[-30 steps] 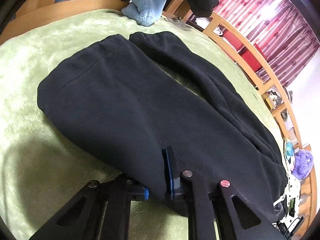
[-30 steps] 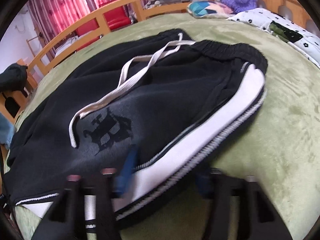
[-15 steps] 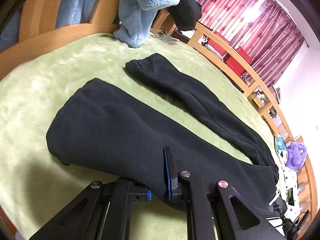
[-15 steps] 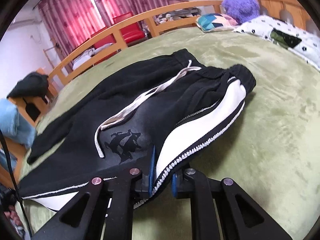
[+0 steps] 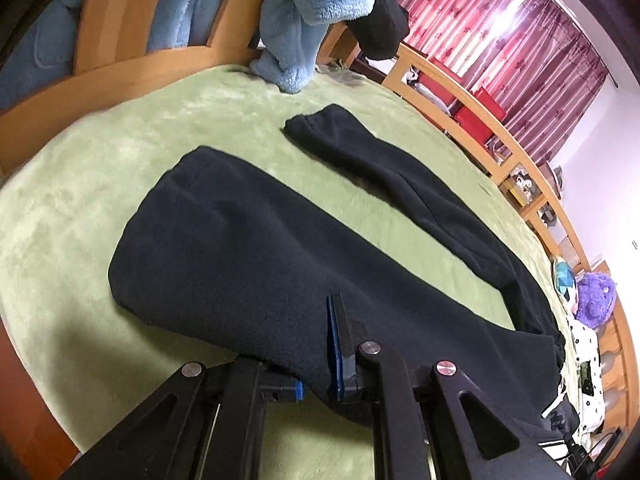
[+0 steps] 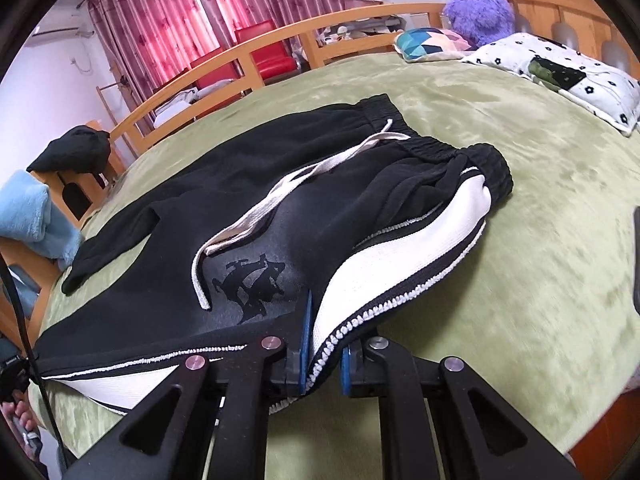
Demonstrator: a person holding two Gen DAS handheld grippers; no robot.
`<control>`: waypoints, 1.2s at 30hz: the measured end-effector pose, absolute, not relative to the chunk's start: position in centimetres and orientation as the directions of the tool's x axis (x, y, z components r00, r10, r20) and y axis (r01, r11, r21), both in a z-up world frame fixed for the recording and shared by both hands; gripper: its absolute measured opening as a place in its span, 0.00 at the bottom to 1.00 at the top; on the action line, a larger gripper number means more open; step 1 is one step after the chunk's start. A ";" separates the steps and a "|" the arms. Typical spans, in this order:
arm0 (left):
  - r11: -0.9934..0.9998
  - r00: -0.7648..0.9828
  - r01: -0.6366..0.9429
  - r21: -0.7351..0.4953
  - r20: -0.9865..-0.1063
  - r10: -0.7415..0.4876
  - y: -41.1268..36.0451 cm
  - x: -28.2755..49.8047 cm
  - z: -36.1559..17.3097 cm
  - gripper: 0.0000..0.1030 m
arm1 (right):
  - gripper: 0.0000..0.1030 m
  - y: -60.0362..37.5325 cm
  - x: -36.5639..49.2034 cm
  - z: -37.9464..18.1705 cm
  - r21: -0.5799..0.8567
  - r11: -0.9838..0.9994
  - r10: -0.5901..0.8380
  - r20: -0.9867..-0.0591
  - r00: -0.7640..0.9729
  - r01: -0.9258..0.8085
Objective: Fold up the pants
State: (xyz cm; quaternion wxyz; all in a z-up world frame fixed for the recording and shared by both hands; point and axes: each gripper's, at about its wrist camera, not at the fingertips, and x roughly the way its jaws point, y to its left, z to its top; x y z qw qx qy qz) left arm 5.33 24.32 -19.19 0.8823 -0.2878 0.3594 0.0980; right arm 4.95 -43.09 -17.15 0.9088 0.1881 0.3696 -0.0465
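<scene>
While your left gripper (image 5: 320, 364) sits pinched nearly closed, its blue pads have the near edge of one black leg of the pants (image 5: 248, 248) clamped between them, with the cloth bunched and lifted at that spot. Your right gripper (image 6: 324, 350) is likewise squeezed down tight, and what it grips is the white side stripe (image 6: 392, 256) with its zigzag-stitched black edge, close to the hip of the pants; the fabric rises from the blanket into the jaws.

Taking the green blanket (image 5: 80, 208) as your landmark, the pants lie spread across its middle. From your left camera you see two plain black legs splayed apart in a narrow V, green blanket showing between them; the far leg's cuff (image 5: 304, 124) points toward the blue fleece garment (image 5: 304, 28) hanging at the blanket's far edge. From your right camera you see the elastic waistband (image 6: 432, 148) toward the pillow end of the blanket, a pale drawstring (image 6: 280, 204) trailing loose down the front, and a dark printed logo (image 6: 250, 286) just behind your jaws. A purple plush toy (image 6: 476, 4) and a flower-print pillow (image 6: 560, 76) sit beyond the waistband at the blanket's edge.
</scene>
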 end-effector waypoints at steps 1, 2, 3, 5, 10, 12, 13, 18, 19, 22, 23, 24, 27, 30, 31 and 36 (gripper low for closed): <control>0.822 0.716 -0.381 -0.424 -0.697 -0.028 24.2 5.4 -19.4 0.10 | 0.11 -43.0 4.9 -17.3 0.300 0.927 0.052 -0.695 0.718 0.224; 0.827 0.708 -0.384 -0.410 -0.706 -0.021 24.1 5.5 -19.5 0.11 | 0.12 -42.9 5.1 -17.5 0.297 0.928 0.053 -0.705 0.707 0.226; 0.832 0.699 -0.388 -0.397 -0.715 -0.014 23.9 5.6 -19.5 0.13 | 0.13 -42.7 5.2 -17.7 0.294 0.929 0.060 -0.715 0.697 0.222; 0.834 0.661 -0.422 -0.355 -0.750 0.015 24.2 5.7 -19.5 0.20 | 0.21 -42.5 5.4 -17.7 0.265 0.939 0.053 -0.738 0.673 0.217; 0.827 0.648 -0.483 -0.288 -0.753 0.116 25.9 3.9 -18.0 0.38 | 0.36 -43.1 3.3 -16.4 0.192 0.951 -0.024 -0.736 0.677 0.243; 0.827 0.643 -0.483 -0.288 -0.757 0.111 26.4 3.6 -17.1 0.38 | 0.36 -43.4 3.1 -15.3 0.156 0.950 -0.075 -0.730 0.679 0.272; 0.827 0.643 -0.480 -0.293 -0.758 0.105 26.6 3.7 -16.5 0.38 | 0.36 -43.5 3.3 -14.6 0.139 0.951 -0.091 -0.725 0.683 0.274; 0.856 0.663 -0.436 -0.279 -0.743 0.096 26.2 5.8 -13.0 0.38 | 0.42 -41.7 7.0 -10.1 0.103 0.971 -0.091 -0.673 0.734 0.215; 0.859 0.674 -0.437 -0.268 -0.730 0.116 26.1 6.1 -12.0 0.38 | 0.42 -41.2 8.2 -9.4 0.100 0.975 -0.082 -0.667 0.740 0.198; 0.868 0.730 -0.426 -0.257 -0.664 0.161 25.8 6.7 -9.1 0.61 | 0.43 -38.6 11.5 -7.9 0.114 0.986 -0.022 -0.645 0.764 0.125; 0.868 0.741 -0.426 -0.254 -0.649 0.174 25.7 7.0 -8.3 0.64 | 0.43 -37.7 12.5 -7.6 0.115 0.988 -0.004 -0.640 0.768 0.101; 0.874 0.752 -0.418 -0.249 -0.635 0.179 25.6 7.7 -7.6 0.64 | 0.44 -36.6 13.6 -7.4 0.112 0.991 0.012 -0.634 0.773 0.077; 0.889 0.762 -0.376 -0.260 -0.633 0.137 25.1 9.8 -7.2 0.64 | 0.46 -33.7 16.6 -7.6 0.111 0.993 0.049 -0.633 0.773 0.027; 0.893 0.755 -0.350 -0.283 -0.649 0.090 24.5 13.1 -8.5 0.64 | 0.46 -31.1 19.5 -8.7 0.128 0.992 0.096 -0.653 0.751 -0.015; 0.892 0.751 -0.345 -0.293 -0.657 0.075 24.3 14.0 -9.1 0.64 | 0.46 -30.4 20.1 -9.1 0.122 0.992 0.097 -0.661 0.744 -0.021; 0.879 0.705 -0.335 -0.339 -0.710 -0.005 23.2 20.9 -13.3 0.64 | 0.58 -26.5 23.9 -11.7 0.038 0.998 0.068 -0.698 0.713 -0.058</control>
